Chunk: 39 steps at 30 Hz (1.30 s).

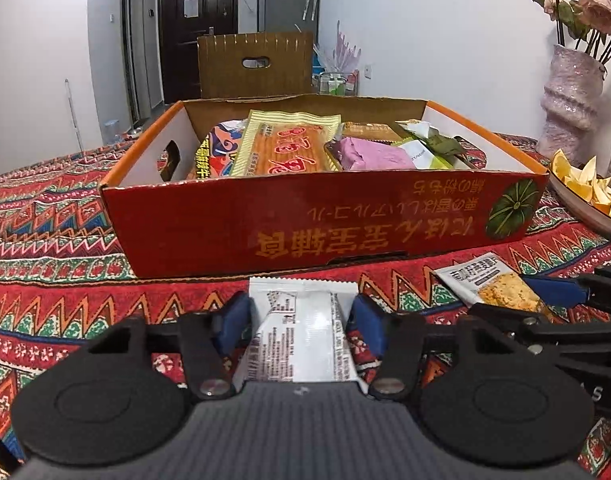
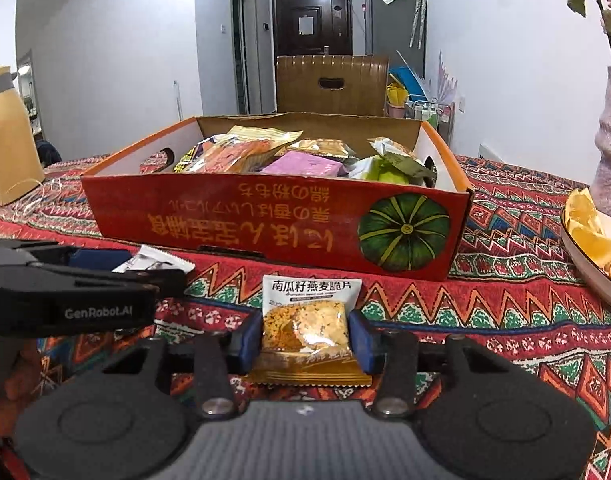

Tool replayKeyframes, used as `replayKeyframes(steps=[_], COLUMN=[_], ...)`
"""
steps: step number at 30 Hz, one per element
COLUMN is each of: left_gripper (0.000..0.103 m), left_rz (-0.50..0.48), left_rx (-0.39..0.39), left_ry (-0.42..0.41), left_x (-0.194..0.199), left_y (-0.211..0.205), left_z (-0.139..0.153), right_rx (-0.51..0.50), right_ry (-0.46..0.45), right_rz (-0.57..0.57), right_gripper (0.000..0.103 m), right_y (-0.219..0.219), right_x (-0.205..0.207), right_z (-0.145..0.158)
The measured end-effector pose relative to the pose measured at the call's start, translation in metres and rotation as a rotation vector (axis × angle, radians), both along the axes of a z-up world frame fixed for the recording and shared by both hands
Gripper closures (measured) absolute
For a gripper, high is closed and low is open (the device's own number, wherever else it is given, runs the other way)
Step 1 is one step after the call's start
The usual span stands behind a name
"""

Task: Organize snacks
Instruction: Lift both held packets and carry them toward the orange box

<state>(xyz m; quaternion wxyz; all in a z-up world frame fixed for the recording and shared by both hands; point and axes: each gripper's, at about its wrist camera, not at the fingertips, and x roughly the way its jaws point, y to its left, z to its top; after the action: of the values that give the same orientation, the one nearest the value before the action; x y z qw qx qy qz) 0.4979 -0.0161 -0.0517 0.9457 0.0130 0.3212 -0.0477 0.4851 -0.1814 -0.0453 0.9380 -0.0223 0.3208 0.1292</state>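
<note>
Left wrist view: the left tongs [image 1: 301, 320] have their blue pads pressed to both sides of a white packet [image 1: 301, 332], fine print up, unreadable. Right wrist view shows the right tongs [image 2: 305, 336] likewise clamped on an orange packet [image 2: 305, 320] printed 南瓜籽燕麦脆片. Both packets lie on the patterned desk [image 2: 505, 320], just near of the red box [image 2: 265, 224]. So the pick-up step looks in hand; next, each packet needs lifting clear over the near wall into the box, already well filled with snacks. "GenRobot.AI" reads on the left tongs' side. Box lettering is upside down, beside a green pumpkin.
</note>
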Motion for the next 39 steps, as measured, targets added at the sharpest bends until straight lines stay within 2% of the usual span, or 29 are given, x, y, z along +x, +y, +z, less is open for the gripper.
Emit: replayKeyframes(steps=[3, 8, 9, 10, 11, 17, 18, 19, 21, 22, 24, 26, 29, 32, 34, 39], left_gripper=[0.051, 0.054, 0.054, 0.059, 0.071, 0.074, 0.076, 0.082, 0.083, 0.081, 0.059, 0.008, 0.0, 0.0, 0.0, 0.0], left_rz=[0.029, -0.008, -0.007, -0.003, 0.0, 0.015, 0.015, 0.016, 0.022, 0.015, -0.017, 0.0, -0.007, -0.055, -0.066, -0.01], left_rx=[0.011, 0.025, 0.023, 0.024, 0.023, -0.065, -0.067, -0.07, -0.096, -0.108, -0.097, -0.056, -0.024, -0.005, -0.013, 0.008], left_ry=[-0.002, -0.039, -0.055, -0.07, -0.09, -0.172, -0.183, -0.189, -0.187, -0.178, -0.154, -0.183, -0.211, -0.201, -0.175, -0.063], left_x=[-0.006, -0.047, -0.059, -0.072, -0.087, -0.171, -0.183, -0.194, -0.217, -0.224, -0.229, -0.225, -0.207, -0.177, -0.154, -0.106], left_y=[0.001, 0.003, 0.003, 0.005, 0.006, 0.018, 0.019, 0.021, 0.026, 0.027, 0.027, 0.023, 0.017, 0.01, 0.009, 0.007], left_z=[0.0, 0.011, 0.016, 0.021, 0.027, 0.051, 0.052, 0.053, 0.053, 0.052, 0.051, 0.051, 0.053, 0.049, 0.042, 0.018], right_rx=[0.027, 0.034, 0.033, 0.036, 0.039, 0.053, 0.058, 0.066, 0.091, 0.098, 0.1, 0.095, 0.096, 0.115, 0.089, 0.015], right_ry=[-0.001, -0.032, -0.054, -0.076, -0.097, -0.166, -0.169, -0.171, -0.176, -0.18, -0.175, -0.177, -0.175, -0.174, -0.164, -0.086], right_rz=[-0.009, -0.022, -0.02, -0.019, -0.014, 0.008, 0.008, 0.006, 0.007, 0.002, 0.002, -0.001, -0.004, 0.023, 0.041, 0.02], right_gripper=[0.062, 0.063, 0.063, 0.063, 0.063, 0.063, 0.062, 0.062, 0.062, 0.062, 0.062, 0.062, 0.062, 0.062, 0.061, 0.061], right_y=[-0.004, -0.003, -0.003, -0.001, -0.001, 0.001, 0.001, -0.001, -0.005, -0.007, -0.009, -0.01, -0.012, -0.016, -0.016, -0.014], right_x=[-0.001, -0.021, -0.031, -0.041, -0.054, -0.137, -0.15, -0.162, -0.186, -0.197, -0.215, -0.226, -0.228, -0.215, -0.195, -0.13], right_z=[0.0, 0.006, 0.01, 0.014, 0.018, 0.035, 0.037, 0.038, 0.042, 0.043, 0.042, 0.04, 0.038, 0.038, 0.036, 0.022])
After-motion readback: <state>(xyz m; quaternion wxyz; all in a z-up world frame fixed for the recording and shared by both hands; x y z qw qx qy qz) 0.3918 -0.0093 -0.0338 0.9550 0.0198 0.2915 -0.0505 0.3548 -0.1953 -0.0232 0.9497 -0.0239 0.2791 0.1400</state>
